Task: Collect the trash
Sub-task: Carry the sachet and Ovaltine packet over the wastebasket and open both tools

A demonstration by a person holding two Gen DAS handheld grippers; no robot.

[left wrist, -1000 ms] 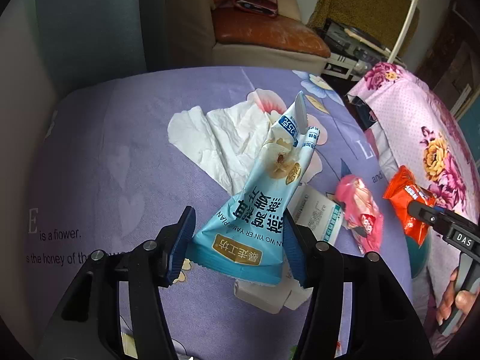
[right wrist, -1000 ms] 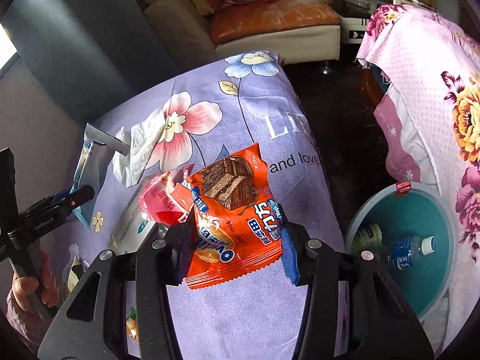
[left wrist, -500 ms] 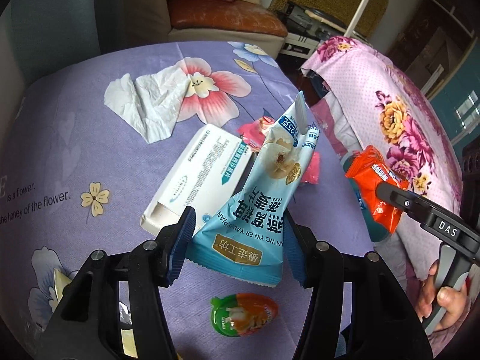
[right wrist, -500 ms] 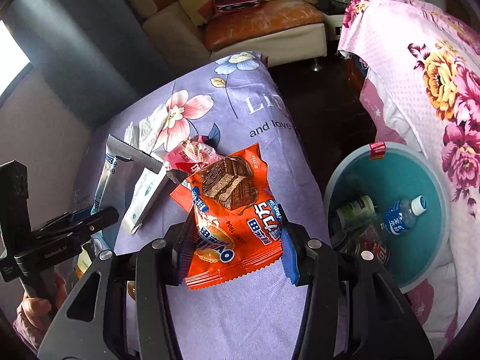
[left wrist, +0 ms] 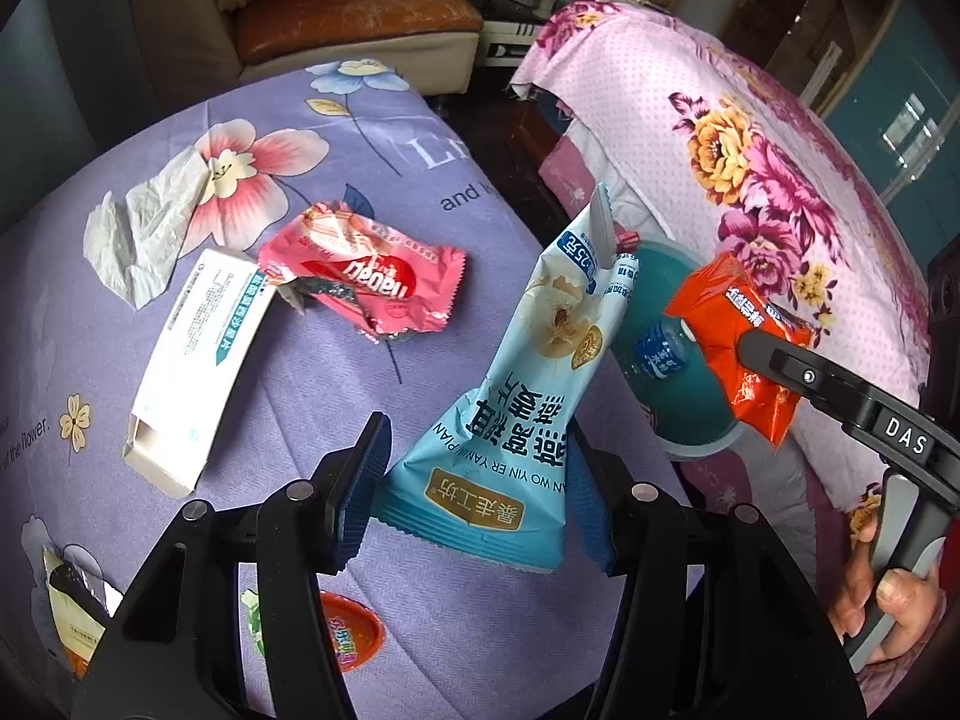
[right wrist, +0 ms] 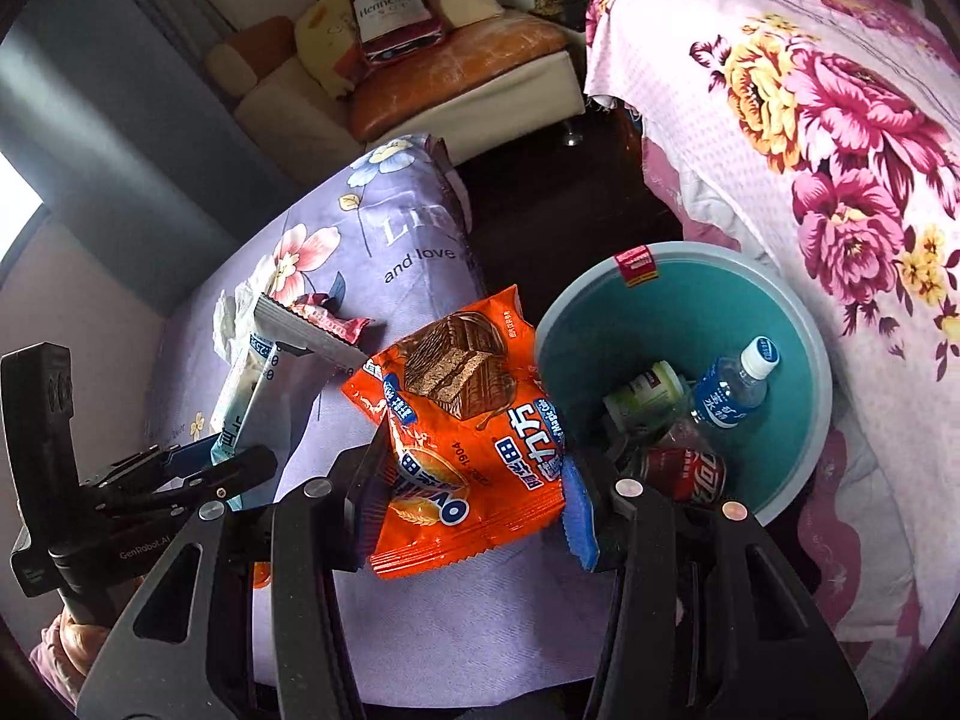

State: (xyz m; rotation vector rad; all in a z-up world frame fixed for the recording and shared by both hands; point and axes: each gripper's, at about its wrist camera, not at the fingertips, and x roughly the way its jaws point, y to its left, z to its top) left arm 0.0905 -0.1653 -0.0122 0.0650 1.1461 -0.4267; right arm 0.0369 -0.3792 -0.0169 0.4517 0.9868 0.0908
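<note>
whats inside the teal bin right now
In the teal bin lie a blue-labelled water bottle, a green-and-white bottle and a red cola bottle. The right gripper, holding the orange snack wrapper, covers the bin's near side, so anything there is hidden.

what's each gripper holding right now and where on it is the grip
Left gripper pinches the light blue wrapper by its wide bottom end; right gripper pinches the orange snack wrapper across its lower half.

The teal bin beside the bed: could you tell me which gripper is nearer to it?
Right. The right gripper holds its wrapper at the teal bin rim; the left gripper sits farther back over the table.
</note>
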